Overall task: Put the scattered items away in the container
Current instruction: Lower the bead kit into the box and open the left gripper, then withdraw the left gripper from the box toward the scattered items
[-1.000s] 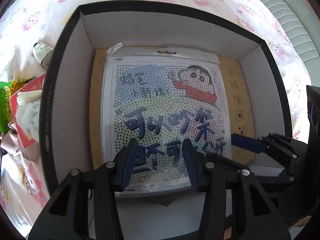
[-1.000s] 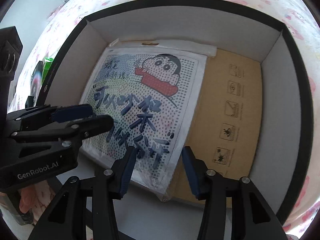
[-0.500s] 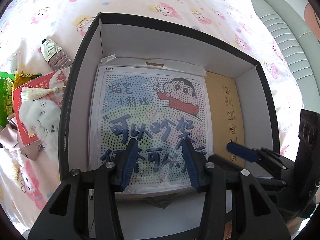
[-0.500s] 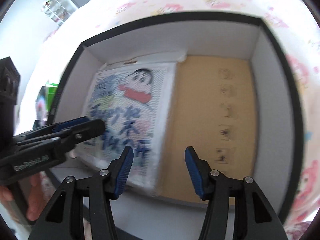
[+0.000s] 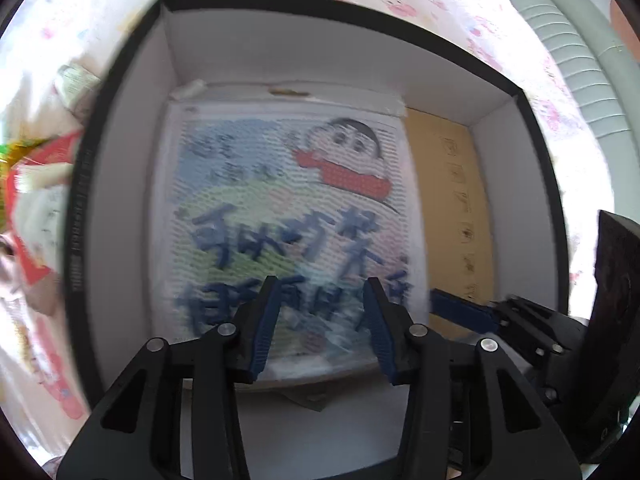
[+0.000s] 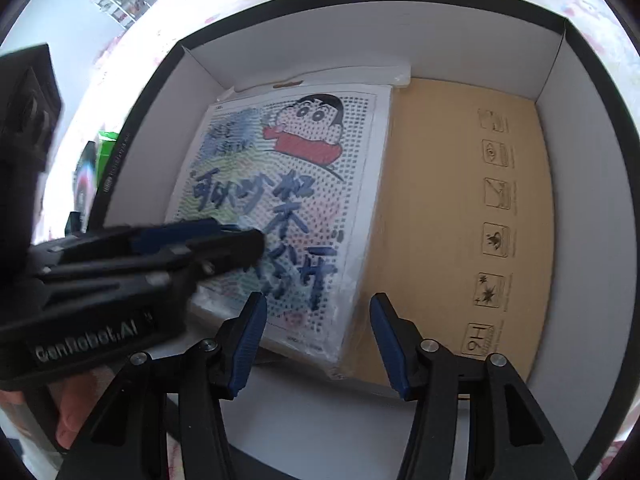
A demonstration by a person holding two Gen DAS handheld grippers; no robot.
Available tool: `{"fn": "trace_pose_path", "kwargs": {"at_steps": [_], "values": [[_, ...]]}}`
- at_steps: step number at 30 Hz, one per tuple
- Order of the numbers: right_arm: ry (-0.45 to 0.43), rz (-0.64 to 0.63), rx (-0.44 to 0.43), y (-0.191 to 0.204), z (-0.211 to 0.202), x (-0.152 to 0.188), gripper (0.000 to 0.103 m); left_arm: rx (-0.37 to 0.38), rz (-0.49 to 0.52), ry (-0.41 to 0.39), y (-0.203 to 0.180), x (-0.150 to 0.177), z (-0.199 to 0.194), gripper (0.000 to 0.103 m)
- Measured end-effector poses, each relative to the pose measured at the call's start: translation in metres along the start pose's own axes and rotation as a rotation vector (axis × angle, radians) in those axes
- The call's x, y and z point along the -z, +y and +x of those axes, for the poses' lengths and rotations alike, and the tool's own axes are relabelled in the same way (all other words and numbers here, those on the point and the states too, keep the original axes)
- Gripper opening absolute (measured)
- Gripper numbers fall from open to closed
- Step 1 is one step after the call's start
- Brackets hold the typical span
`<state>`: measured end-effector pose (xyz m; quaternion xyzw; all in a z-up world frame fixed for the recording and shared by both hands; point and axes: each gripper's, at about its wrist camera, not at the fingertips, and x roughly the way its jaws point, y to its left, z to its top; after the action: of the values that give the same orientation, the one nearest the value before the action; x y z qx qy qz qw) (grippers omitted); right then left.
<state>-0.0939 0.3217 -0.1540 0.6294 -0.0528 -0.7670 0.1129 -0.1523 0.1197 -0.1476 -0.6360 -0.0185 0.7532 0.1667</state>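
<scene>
Smeared by motion in left view: packet print (image 5: 288,216), items left of box (image 5: 36,208). Blurred across right view: left tool (image 6: 224,240), covering packet's lower left. Too small to read: cardboard symbols (image 6: 496,196).

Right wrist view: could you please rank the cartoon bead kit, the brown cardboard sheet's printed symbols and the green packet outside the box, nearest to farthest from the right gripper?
1. Cartoon bead kit: its near corner lies just ahead of the right gripper, on the box floor, left side.
2. Printed symbols: ahead and right, along the brown cardboard sheet.
3. Green packet: far left, outside the box wall.
</scene>
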Motion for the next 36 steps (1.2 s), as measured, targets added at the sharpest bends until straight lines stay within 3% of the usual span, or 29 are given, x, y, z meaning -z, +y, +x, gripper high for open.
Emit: {"fn": "trace_pose_path", "kwargs": {"at_steps": [1,4,7,10,13,17,20,23,26,29,31,33,36], "values": [[-0.016,-0.01,0.031,0.0,-0.003,0.002,0.051,0.0,-0.007,-0.009,0.003,0.001,-0.003,0.04],[-0.049,0.0,0.075,-0.007,-0.014,0.005,0.051,0.096,-0.023,-0.009,0.007,0.002,-0.012,0.04],[-0.06,0.016,0.103,-0.015,-0.018,0.004,0.051,0.083,-0.014,-0.018,0.008,0.003,-0.017,0.04],[-0.036,0.022,0.081,-0.02,-0.017,0.005,0.051,0.09,-0.025,0.022,0.012,0.004,-0.014,0.04],[-0.014,0.01,0.058,-0.021,-0.016,0.008,0.051,0.063,-0.02,0.019,0.012,0.006,-0.018,0.042],[0.023,0.018,-0.037,-0.022,-0.013,0.012,0.053,0.043,-0.012,0.011,0.013,0.008,-0.024,0.042],[0.015,0.028,-0.041,-0.026,-0.017,0.017,0.053,0.073,-0.022,-0.007,0.018,0.011,-0.035,0.042],[-0.039,0.054,-0.032,-0.033,-0.033,0.023,0.053,0.1,-0.004,-0.068,0.019,0.018,-0.06,0.042],[-0.14,0.053,0.01,-0.033,-0.066,0.031,0.053,0.095,0.031,-0.177,0.013,0.027,-0.1,0.042],[-0.239,0.031,0.038,-0.018,-0.096,0.028,0.053,0.117,0.05,-0.292,0.01,0.058,-0.144,0.043],[-0.285,0.016,0.049,0.016,-0.103,-0.004,0.053,0.106,0.06,-0.354,-0.003,0.05,-0.159,0.044],[-0.328,0.001,0.053,0.033,-0.126,-0.007,0.053,0.086,0.066,-0.413,-0.027,0.031,-0.152,0.047],[-0.387,-0.019,0.033,0.074,-0.133,-0.013,0.053,0.076,0.059,-0.477,-0.021,0.034,-0.168,0.05]]}}
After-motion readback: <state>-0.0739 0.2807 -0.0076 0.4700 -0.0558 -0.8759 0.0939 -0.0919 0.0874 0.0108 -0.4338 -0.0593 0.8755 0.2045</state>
